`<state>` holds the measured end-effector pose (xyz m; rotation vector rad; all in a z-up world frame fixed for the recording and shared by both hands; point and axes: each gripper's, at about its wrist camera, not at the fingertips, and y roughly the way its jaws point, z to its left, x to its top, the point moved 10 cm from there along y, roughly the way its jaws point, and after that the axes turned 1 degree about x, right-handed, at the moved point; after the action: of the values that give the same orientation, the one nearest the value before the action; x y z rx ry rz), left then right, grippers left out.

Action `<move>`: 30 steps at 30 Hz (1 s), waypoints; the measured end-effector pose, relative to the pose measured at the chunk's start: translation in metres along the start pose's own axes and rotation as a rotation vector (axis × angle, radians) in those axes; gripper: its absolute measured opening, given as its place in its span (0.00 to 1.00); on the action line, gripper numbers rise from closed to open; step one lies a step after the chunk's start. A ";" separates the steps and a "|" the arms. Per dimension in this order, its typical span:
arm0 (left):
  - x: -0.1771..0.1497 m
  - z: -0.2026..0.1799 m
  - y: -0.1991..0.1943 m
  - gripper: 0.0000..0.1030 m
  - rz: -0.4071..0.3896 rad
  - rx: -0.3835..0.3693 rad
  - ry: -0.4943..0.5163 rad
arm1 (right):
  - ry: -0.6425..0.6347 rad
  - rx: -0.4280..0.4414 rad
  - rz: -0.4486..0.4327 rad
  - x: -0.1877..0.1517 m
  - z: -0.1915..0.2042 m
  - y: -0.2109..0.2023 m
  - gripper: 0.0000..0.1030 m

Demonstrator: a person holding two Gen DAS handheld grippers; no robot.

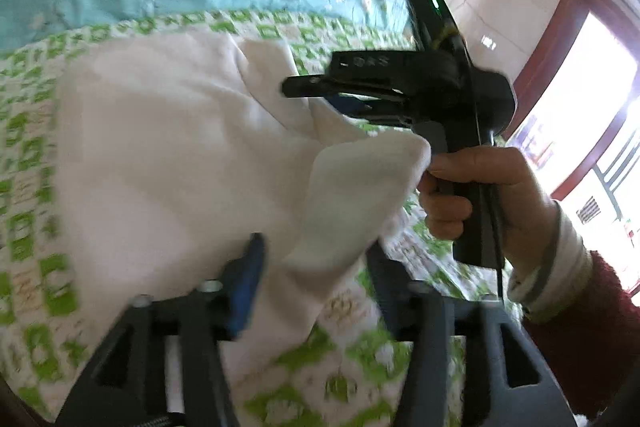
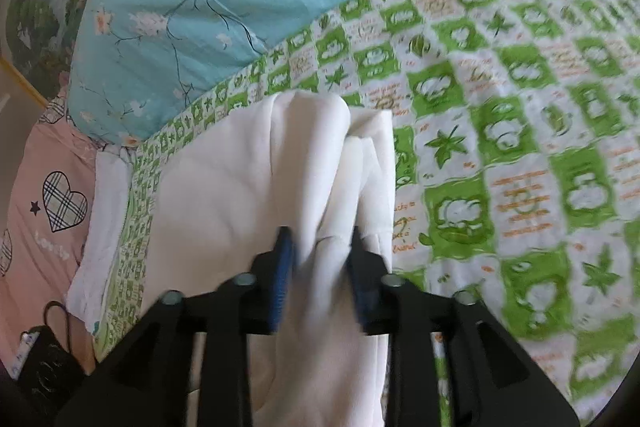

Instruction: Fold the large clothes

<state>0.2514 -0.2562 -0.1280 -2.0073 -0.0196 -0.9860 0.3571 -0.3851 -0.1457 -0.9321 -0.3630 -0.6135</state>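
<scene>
Soft, rumpled white garment [image 2: 248,195]

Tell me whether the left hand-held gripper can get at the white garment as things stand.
Probably yes: the left hand-held gripper stands open with a fold of the white garment already lying between its fingers, nothing blocking.

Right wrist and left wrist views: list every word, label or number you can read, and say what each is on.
Pink sheet, under the plaid heart: white lettering, roughly "Lovely", too blurred to be sure.
Green checked bedspread: orange script in the white squares, too blurred to read.
Right gripper body, seen from the left wrist: embossed marking, unreadable.
White garment: no text.
</scene>
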 end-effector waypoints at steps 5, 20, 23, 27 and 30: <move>-0.001 0.040 -0.048 0.81 -0.061 0.064 -0.080 | -0.055 -0.020 -0.041 -0.003 0.013 -0.025 0.73; -0.002 0.152 0.019 0.84 0.052 -0.155 -0.519 | -0.052 -0.070 0.123 -0.024 -0.004 0.010 0.75; 0.006 0.155 0.033 0.84 0.058 -0.175 -0.528 | -0.058 -0.039 0.162 -0.030 -0.004 0.021 0.75; 0.013 0.155 0.047 0.71 0.067 -0.161 -0.491 | -0.006 0.020 0.173 -0.031 -0.007 0.033 0.41; 0.022 0.149 0.051 0.52 0.062 -0.158 -0.465 | 0.067 0.089 0.189 -0.034 -0.005 0.038 0.24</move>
<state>0.3793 -0.1887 -0.1948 -2.3292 -0.1346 -0.4763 0.3551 -0.3612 -0.1915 -0.8474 -0.2377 -0.4507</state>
